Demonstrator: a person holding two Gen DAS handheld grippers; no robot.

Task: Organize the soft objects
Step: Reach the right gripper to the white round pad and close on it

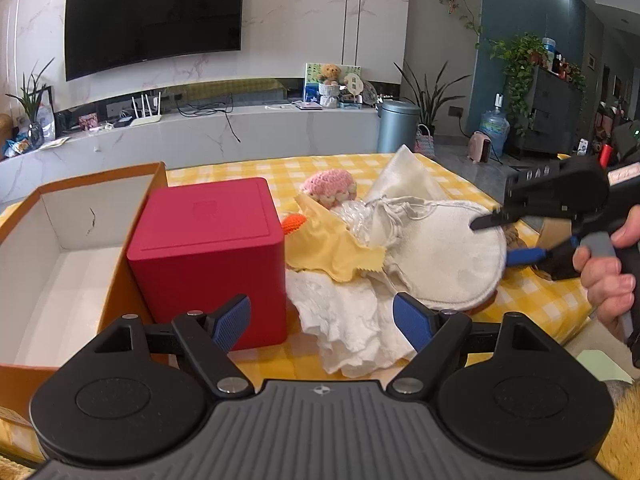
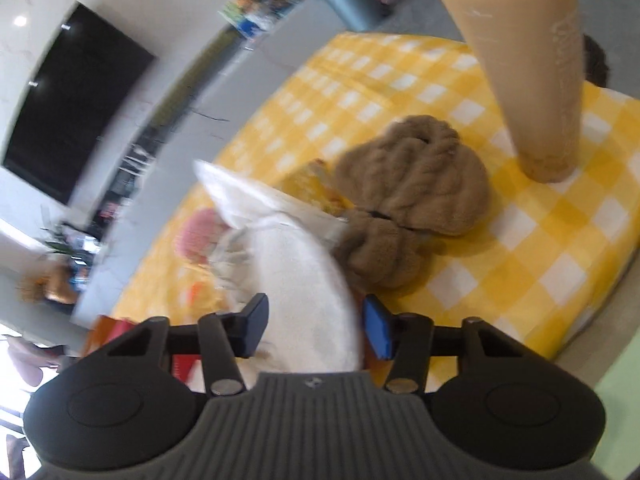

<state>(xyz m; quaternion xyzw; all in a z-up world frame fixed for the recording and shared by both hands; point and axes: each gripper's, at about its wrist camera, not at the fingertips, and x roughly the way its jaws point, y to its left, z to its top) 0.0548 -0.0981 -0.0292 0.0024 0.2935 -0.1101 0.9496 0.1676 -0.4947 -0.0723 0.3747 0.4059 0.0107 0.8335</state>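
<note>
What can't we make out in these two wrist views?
- Right gripper contact: its view is motion-blurred, so whether the pads press the white round pad is unclear.
- Brown plush: in the left view, almost wholly hidden behind the white pad.
- Orange box: near floor cut off by the left gripper.
- Tan cup: top cropped by the frame edge.

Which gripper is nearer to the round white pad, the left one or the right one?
Right. The right gripper has its fingers on either side of the round white pad at its edge. The left gripper hovers lower, over the crumpled white tissue, short of the pad.
</note>
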